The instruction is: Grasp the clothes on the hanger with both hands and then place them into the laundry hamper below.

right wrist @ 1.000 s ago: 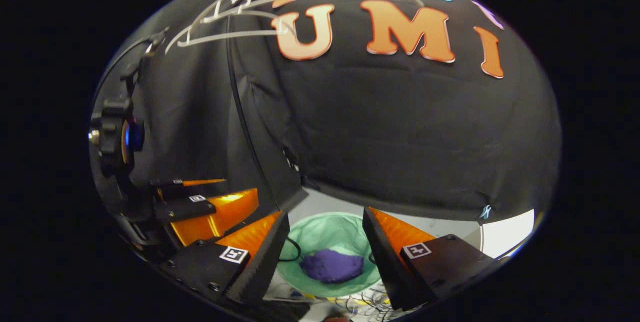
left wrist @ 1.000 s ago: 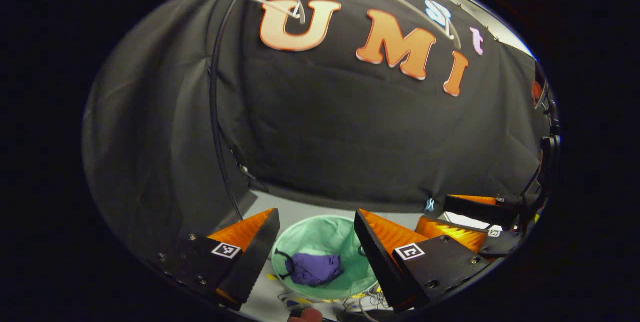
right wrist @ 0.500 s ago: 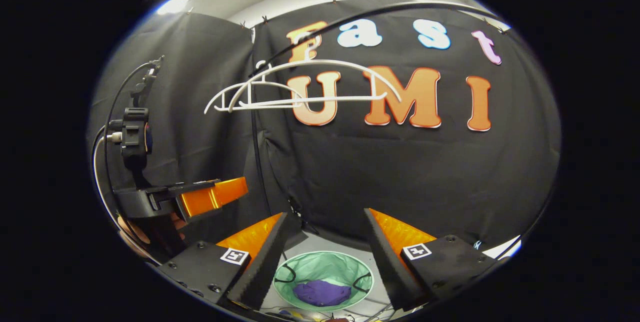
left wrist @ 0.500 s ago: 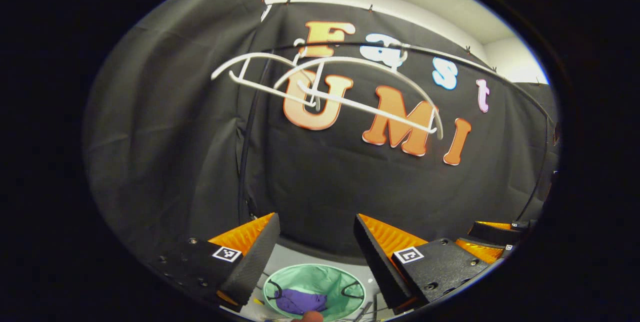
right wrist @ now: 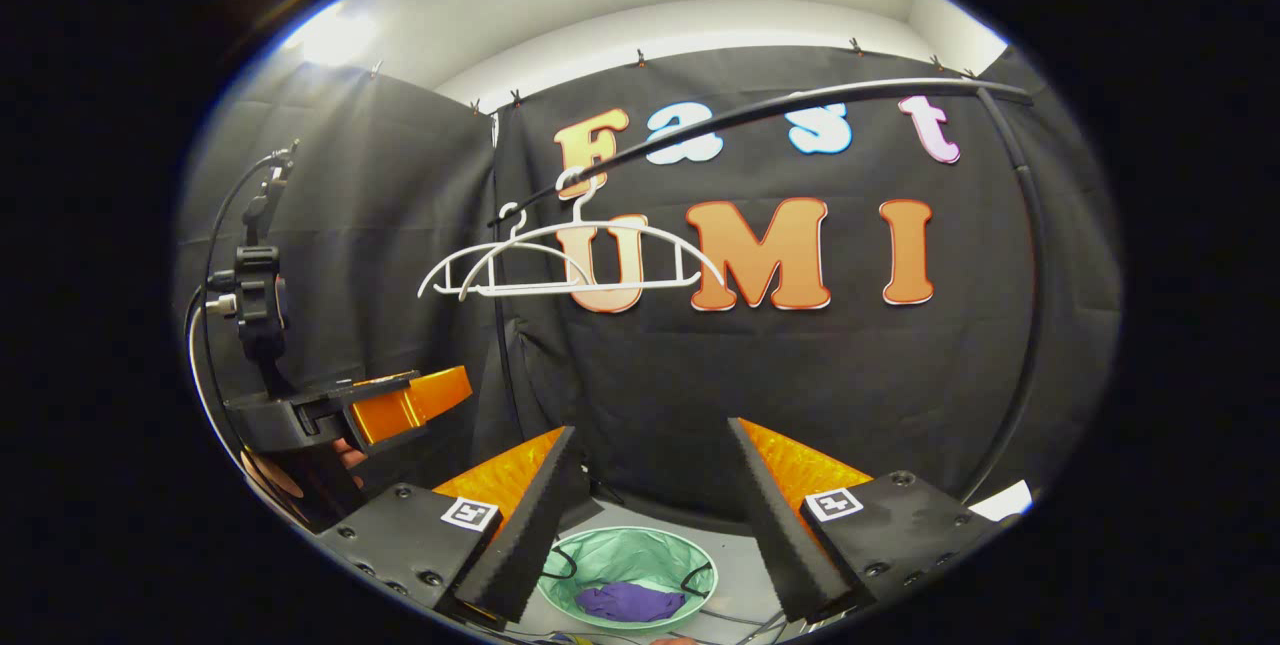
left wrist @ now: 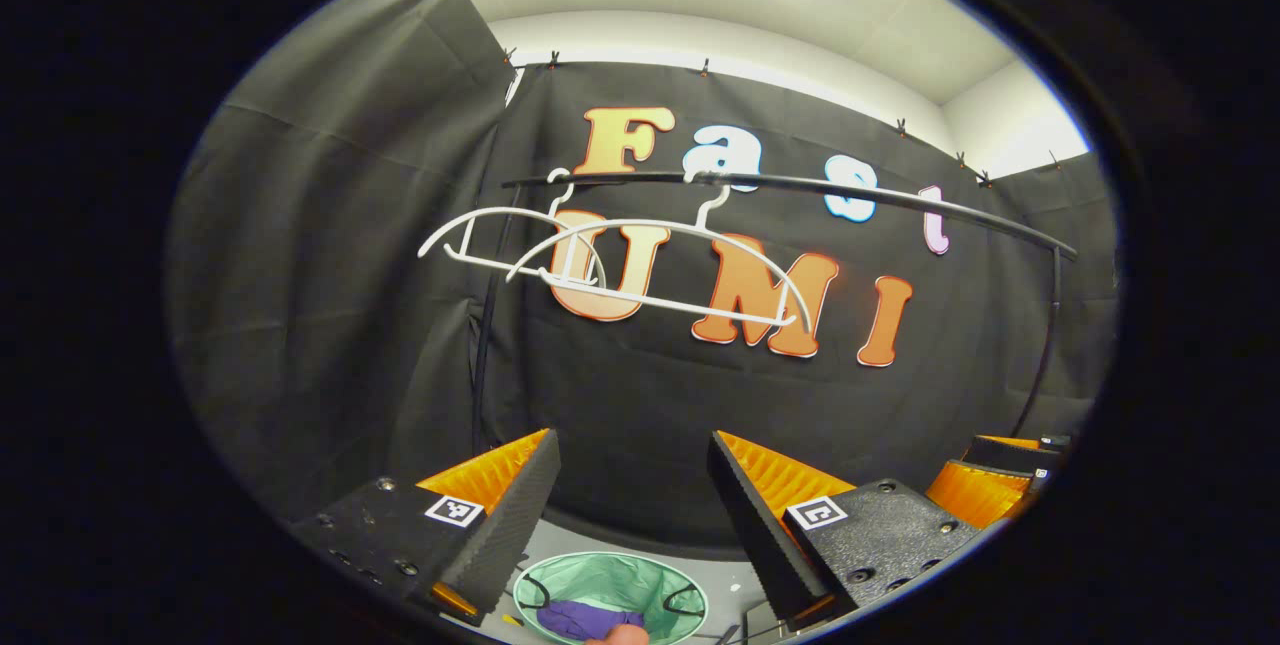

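Observation:
A purple garment lies crumpled inside the round green hamper on the floor far below. Two bare white hangers hang on the black rail. My left gripper is open with nothing between its fingers, well above the hamper. My right gripper is open too and holds nothing. In the right gripper view the left gripper appears at the left, with a hand behind it. The right gripper's fingers show at the lower right of the left gripper view.
The rail bends down into a black upright at the right and another upright at the left. Black cloth walls close the booth behind and on the left. Cables lie on the pale floor beside the hamper.
Both grippers have risen and tilted up away from the hamper, which now sits smaller and lower in each view. The hangers and rail have come into full sight. Both stay open.

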A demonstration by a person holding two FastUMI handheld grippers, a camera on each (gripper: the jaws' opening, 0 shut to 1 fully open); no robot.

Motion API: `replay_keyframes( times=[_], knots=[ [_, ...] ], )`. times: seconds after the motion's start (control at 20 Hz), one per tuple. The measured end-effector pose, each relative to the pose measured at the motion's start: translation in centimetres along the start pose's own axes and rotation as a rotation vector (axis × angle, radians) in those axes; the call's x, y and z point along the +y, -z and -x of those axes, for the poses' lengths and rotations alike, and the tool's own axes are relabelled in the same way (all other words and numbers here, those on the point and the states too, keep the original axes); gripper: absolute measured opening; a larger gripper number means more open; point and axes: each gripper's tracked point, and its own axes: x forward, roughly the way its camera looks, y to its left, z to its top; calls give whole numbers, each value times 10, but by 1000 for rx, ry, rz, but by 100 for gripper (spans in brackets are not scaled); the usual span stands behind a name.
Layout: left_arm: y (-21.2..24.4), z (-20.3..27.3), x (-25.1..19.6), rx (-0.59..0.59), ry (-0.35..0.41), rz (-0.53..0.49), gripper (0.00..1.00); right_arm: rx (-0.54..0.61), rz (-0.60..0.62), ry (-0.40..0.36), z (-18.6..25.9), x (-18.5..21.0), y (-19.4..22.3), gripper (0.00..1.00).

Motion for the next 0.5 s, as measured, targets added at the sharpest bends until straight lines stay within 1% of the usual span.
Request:
replay_keyframes(
  times=[0.05,0.1,0.2,0.25,0.4,0.5],
  knots=[
    [-6,6,-3,-9,5,-2,95,-13,-1,10,7,-5,-6,97],
    [-11,11,-8,-17,10,-9,92,-23,-2,17,15,-9,-11,100],
    [-19,22,-20,-40,20,-18,92,-46,-7,24,28,-14,-20,96],
    [-23,26,-26,-50,30,-14,92,-55,-7,29,33,-18,-22,87],
    [-36,33,-37,-79,53,-4,92,-72,0,42,48,-24,-27,87],
    [-41,36,-41,-84,54,-1,92,-81,2,46,56,-27,-31,87]
  ],
)
